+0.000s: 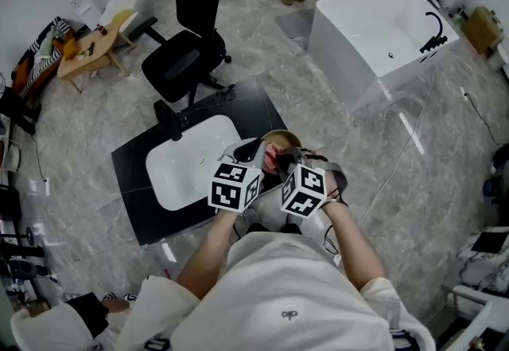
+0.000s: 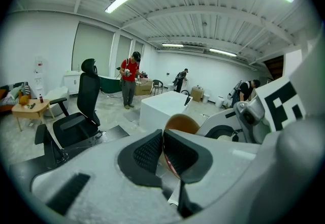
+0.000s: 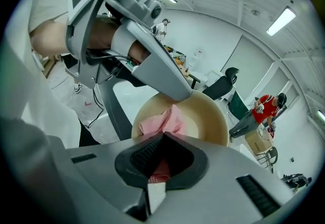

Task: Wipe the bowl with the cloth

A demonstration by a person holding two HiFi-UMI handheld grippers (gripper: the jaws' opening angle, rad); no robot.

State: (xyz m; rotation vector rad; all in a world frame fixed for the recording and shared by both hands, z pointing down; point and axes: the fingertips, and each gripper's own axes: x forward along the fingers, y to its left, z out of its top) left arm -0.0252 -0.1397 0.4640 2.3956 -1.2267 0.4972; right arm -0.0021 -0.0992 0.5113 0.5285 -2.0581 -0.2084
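Closest to the head camera is the person's white top (image 1: 286, 294), and just past it the two marker cubes (image 1: 236, 186) sit side by side, because both hands are working on one object. The left tongs (image 2: 163, 139) are closed on the thin rim of the tan bowl (image 2: 181, 123), with the wall pinched edge-on between the dark pads. That grip looks meant to steady the bowl and tip its mouth toward the other hand. Nothing appears to support the bowl from below, so it seems to be held up in the air, beside the white sink (image 1: 187, 166) set in the black counter (image 1: 131, 182).

The right tongs (image 3: 161, 141) are clamped on a bunched pink cloth (image 3: 162, 120). A fold runs back between the pads, and the loose end spreads against the bowl's pale inner wall. Angled steeply down into the hollow, these tongs look placed to drag the cloth around the inside — the wipe seems under way, though how much of the surface has been covered cannot be judged.
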